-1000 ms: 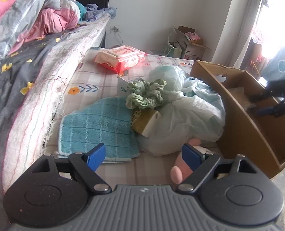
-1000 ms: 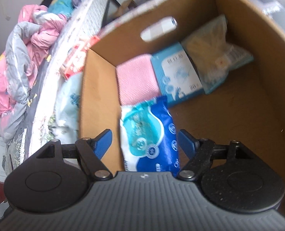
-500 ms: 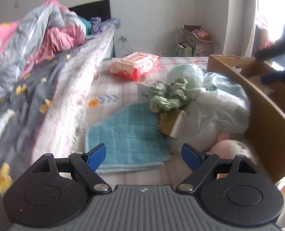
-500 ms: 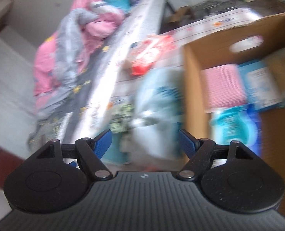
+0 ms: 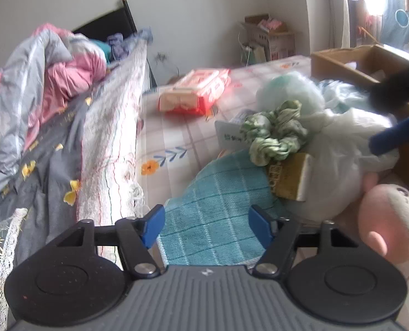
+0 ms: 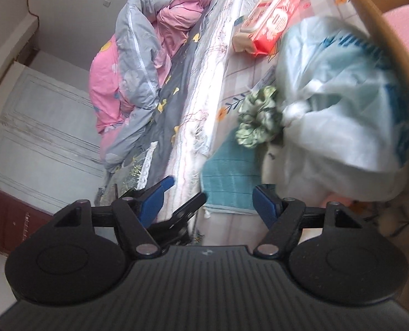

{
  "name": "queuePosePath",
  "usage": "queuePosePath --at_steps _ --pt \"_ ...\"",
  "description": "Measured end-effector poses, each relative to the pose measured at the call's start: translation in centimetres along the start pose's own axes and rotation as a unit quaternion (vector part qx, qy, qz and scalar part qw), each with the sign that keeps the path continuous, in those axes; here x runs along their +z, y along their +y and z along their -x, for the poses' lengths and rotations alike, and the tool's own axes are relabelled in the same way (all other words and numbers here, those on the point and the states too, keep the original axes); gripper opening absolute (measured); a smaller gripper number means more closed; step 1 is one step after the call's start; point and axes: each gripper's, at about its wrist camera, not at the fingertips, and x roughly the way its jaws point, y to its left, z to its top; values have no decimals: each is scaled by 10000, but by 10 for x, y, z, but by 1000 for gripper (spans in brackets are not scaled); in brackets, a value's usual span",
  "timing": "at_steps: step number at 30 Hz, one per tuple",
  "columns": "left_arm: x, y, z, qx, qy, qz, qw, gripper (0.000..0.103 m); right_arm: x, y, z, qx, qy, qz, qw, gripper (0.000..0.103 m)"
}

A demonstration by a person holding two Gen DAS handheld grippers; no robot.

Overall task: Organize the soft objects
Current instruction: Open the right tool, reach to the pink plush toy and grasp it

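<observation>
My left gripper (image 5: 205, 224) is open and empty, low over the near edge of a teal checked towel (image 5: 218, 204). On the towel's far side lie a green scrunchie (image 5: 276, 132), a small gold box (image 5: 289, 176) and a pale plastic bag (image 5: 339, 149). A pink plush toy (image 5: 389, 218) lies at the right. My right gripper (image 6: 208, 195) is open and empty, above the towel (image 6: 232, 176), with the scrunchie (image 6: 259, 118) and the bag (image 6: 342, 110) ahead of it. It shows blurred at the right of the left wrist view (image 5: 397, 110).
A cardboard box (image 5: 350, 63) stands at the right, its curved wall (image 6: 383, 49) beside the bag. A red wipes pack (image 5: 196, 91) lies further back on the patterned mat. A bed with pink and grey quilts (image 5: 39, 88) runs along the left.
My right gripper has swung out of the cardboard box, leaving the blue pack inside, and now looks over the bag and towel. My left gripper has moved down and left, closer to the towel.
</observation>
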Motion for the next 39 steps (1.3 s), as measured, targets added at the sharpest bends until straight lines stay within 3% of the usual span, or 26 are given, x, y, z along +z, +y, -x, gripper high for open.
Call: queuePosePath --at_steps 2,4,7,12,17,20,28,39 --pt "-2 3 2 -262 52 166 9995 66 -3 2 3 -185 -120 120 9997 70" --pt "-6 4 10 -810 103 495 9954 66 -6 1 10 -505 -207 282 9981 70" --pt "-21 1 18 -1768 345 1081 9777 66 -12 -6 17 -989 -178 419 9941 70" --pt "-42 -22 27 -2607 559 1396 9536 65 -16 -26 15 -1472 103 436 9881 70" --pt "-49 -53 20 -2776 685 1372 9484 68 -23 -34 -1 -1733 476 513 9824 71" --pt "-52 -67 8 -2903 789 1443 9427 71 -27 -33 -9 -2007 523 712 9757 71" --pt "-53 -84 -7 -3027 774 1636 9357 76 -32 -38 -19 -2245 520 720 9704 72" --pt "-51 -93 0 -3123 712 1704 9319 73 -38 -62 -29 -1952 600 133 9788 73"
